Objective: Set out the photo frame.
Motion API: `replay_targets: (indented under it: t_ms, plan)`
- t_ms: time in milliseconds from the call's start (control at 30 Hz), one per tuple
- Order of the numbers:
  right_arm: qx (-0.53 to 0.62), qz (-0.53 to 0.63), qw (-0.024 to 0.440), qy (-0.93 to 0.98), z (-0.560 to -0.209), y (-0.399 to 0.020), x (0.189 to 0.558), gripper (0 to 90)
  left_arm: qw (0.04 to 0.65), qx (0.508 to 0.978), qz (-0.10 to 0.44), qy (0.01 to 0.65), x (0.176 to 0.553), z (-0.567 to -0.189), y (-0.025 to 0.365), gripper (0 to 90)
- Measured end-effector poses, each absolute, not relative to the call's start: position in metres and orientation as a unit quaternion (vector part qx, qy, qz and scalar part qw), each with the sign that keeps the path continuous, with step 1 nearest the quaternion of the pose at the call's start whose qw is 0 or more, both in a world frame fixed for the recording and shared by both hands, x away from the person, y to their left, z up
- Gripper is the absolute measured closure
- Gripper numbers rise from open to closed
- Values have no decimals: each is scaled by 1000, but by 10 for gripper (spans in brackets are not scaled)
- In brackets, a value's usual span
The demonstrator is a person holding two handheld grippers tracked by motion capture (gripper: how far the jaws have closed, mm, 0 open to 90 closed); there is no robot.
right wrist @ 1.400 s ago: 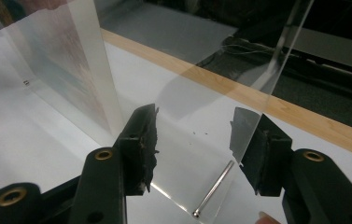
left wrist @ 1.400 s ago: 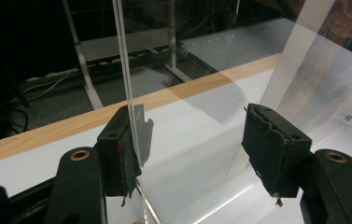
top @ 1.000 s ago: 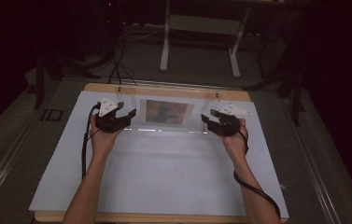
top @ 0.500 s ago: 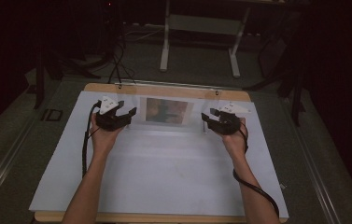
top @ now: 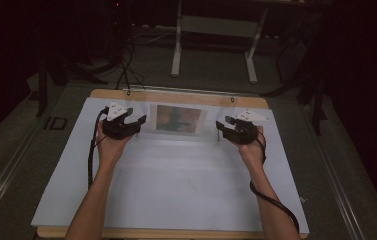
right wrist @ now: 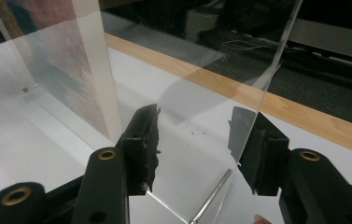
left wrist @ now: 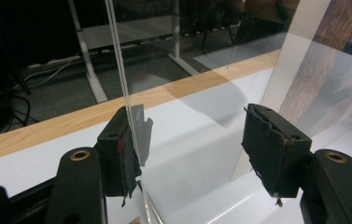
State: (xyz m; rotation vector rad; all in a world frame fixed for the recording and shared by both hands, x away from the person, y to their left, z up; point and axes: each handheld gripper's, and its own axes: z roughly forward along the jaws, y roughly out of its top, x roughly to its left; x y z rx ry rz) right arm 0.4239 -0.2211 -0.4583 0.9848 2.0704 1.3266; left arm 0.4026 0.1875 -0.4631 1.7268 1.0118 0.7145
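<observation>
High view. A clear acrylic frame (top: 181,120) holding a print (top: 178,118) stood upright near the far edge of the white-covered tabletop (top: 176,190), just short of the wooden rim. The left claw (top: 135,123) sat at the frame's left end and the right claw (top: 222,127) at its right end, each carried by a hand with a cable trailing back along the forearm. Whether the pads pressed the acrylic could not be told from here.

Left claw view. The jaws stood wide apart. The frame's clear side edge (left wrist: 124,93) ran upright just against the left pad (left wrist: 124,154); the other pad stood well clear of it. No clamping was seen: open, straddling the panel's end. The print (left wrist: 332,70) showed at the right.

Right claw view. The jaws were likewise wide. The frame's clear edge (right wrist: 271,70) met the right-hand pad (right wrist: 248,144), while the other pad stood apart; a thin metal pin (right wrist: 213,193) lay on the tabletop between them. Open, not gripping.

Handling, as judged. Stiff, light, smooth and slippery; prone to scratches and to tipping. Best taken low on the bare side margins, both ends together, pads flat on the faces, clear of the print.
</observation>
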Motion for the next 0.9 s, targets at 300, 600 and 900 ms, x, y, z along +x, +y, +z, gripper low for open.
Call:
replay_targets:
  t_ms: [300, 600, 900]
  plan:
    - [364, 490, 241, 755, -457, -225, 422, 516, 485, 712, 288, 418, 403, -461, 184, 388]
    - [367, 494, 236, 752, -451, -228, 420, 516, 482, 712, 276, 428, 401, -456, 182, 389]
    - [366, 496, 231, 753, -446, -229, 416, 516, 475, 714, 263, 441, 395, -449, 182, 389]
